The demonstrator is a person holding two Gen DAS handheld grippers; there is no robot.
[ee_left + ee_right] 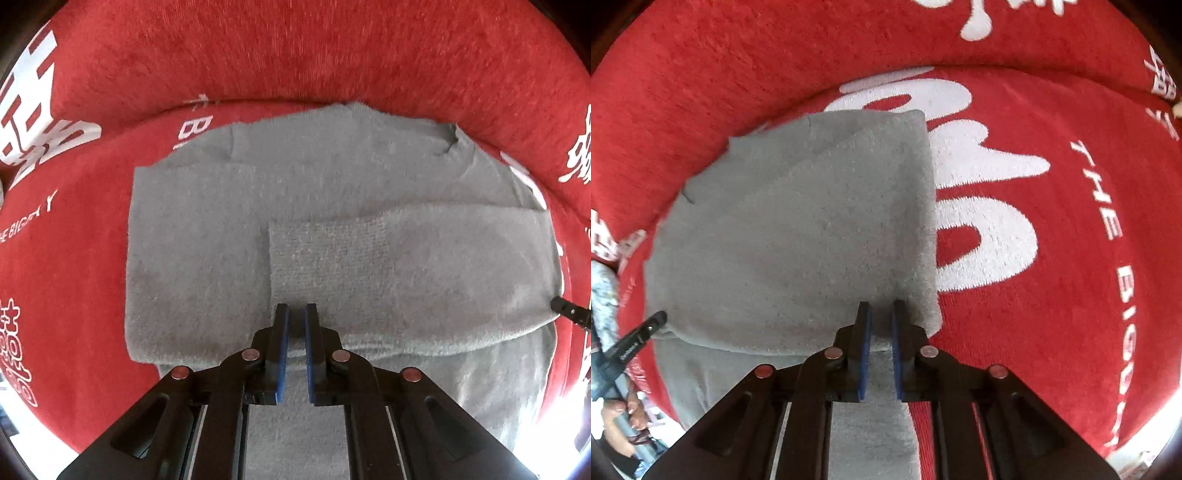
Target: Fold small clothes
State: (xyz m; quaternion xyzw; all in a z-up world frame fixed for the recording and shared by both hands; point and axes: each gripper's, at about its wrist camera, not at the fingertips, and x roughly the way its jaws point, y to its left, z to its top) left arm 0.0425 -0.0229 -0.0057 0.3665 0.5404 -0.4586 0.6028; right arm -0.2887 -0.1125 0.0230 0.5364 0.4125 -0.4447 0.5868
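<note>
Grey knit sweater is lying flat on a red plush cloth with white lettering, one sleeve folded across. Left claw is hovering over the sleeve cuff, jaws narrow, gripping nothing. Right claw is sitting over the sweater's right edge, likewise narrow.

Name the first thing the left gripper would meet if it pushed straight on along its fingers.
Probably the folded-over sleeve of the grey sweater, directly ahead of the left gripper. Depth is unclear; beyond lies the red blanket.
</note>
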